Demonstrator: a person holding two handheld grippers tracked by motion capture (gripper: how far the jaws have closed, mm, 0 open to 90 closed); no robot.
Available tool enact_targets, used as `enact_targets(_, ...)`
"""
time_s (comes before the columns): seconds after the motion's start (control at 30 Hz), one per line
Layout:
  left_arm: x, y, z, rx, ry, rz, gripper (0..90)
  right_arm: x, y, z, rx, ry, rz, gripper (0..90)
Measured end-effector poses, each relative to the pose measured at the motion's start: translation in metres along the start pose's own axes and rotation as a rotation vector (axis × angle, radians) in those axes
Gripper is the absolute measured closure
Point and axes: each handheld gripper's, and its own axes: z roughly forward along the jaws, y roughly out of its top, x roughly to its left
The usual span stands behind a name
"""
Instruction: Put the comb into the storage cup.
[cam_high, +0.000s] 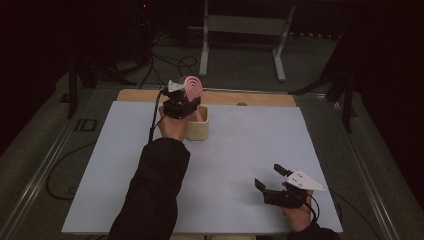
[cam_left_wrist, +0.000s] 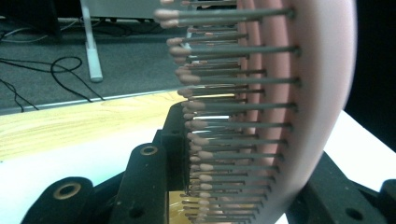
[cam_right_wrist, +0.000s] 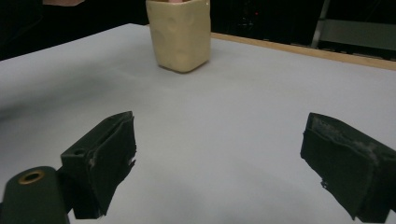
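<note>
Left gripper (cam_high: 186, 103) is at about 11 o'clock on the tabletop (cam_high: 240, 150), above the cup (cam_high: 198, 129). Its jaws are clamped on the brush (cam_high: 193, 88): in the left gripper view the brush head (cam_left_wrist: 299, 107) sits between the two black jaws, bristle side against one jaw and the smooth pink back against the other. How tight the clamp is can't be told.

Right gripper (cam_high: 272, 179) is at about 5 o'clock, near the front edge, well apart from the cup. Its jaws are wide apart, holding and touching nothing; the right gripper view shows bare tabletop between them, and the gripper (cam_right_wrist: 219, 163) points toward the cup (cam_right_wrist: 180, 35) far off.

The brush stands roughly upright, long axis near vertical, head up and tilted slightly toward 12 o'clock. Its lower end goes down into the cup; the handle is hidden by the gripper and cup wall. Bristles (cam_left_wrist: 219, 88) run sideways across the left gripper view, grey pins with pink tips.

The cup is cream, squarish and upright, sitting on the tabletop at 11 o'clock, just short of the wooden strip (cam_high: 250, 98) at the far edge.

Count: one brush, one cup, two grippers.
</note>
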Motion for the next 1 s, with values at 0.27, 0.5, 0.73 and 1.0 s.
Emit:
enact_targets(0.27,0.000,-0.002,0.003,0.012,-0.008,0.002,64.0,0.000,0.000,0.000,0.004,0.002,0.002,10.1)
enact_targets(0.5,0.000,-0.004,0.005,0.020,-0.009,0.003,63.8,0.000,0.000,0.000,0.003,0.001,0.002,10.1)
enact_targets(0.73,0.000,-0.006,0.007,0.032,-0.011,0.007,63.6,0.000,0.000,0.000,0.004,0.001,0.001,10.1)
enact_targets(1.0,0.000,-0.009,0.011,0.046,-0.014,0.002,63.3,0.000,0.000,0.000,0.004,0.000,0.001,10.1)
